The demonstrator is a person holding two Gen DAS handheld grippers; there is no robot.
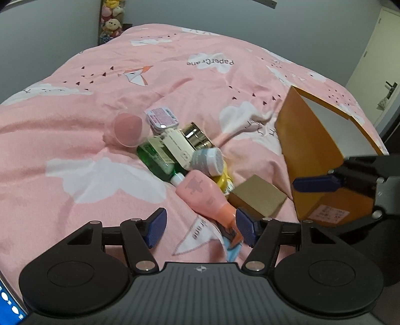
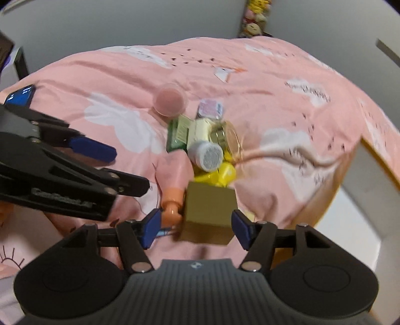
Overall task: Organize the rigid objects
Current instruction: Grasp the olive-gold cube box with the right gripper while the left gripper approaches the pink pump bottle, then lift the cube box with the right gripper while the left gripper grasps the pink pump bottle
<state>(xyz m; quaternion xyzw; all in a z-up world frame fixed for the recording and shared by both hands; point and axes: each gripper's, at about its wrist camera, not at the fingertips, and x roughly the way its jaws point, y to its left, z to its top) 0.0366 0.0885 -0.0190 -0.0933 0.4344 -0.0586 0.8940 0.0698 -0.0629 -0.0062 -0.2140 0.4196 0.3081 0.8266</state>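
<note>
A heap of toiletries lies on the pink bedspread (image 1: 100,120): a pink bottle (image 1: 200,192) with an orange cap, a green bottle (image 1: 155,160), a cream tube (image 1: 178,147), a gold jar (image 1: 197,136), a grey-white jar (image 1: 210,160) and a yellow item (image 1: 223,181). My left gripper (image 1: 201,228) stands open, and the pink bottle's cap lies by its right finger. A tan box (image 2: 210,212) sits between the jaws of my right gripper (image 2: 196,230), which is open. The right pad is close to the box, and the orange cap (image 2: 172,210) lies by the left pad.
An open orange storage box (image 1: 307,140) with a pale inside lies tipped at the right; in the left wrist view a right-gripper finger (image 1: 315,183) reaches in front of it. A translucent pink cup (image 1: 127,128) and small pink-labelled packs (image 1: 162,117) lie behind the heap. Plush toys (image 1: 112,20) hang in the far corner.
</note>
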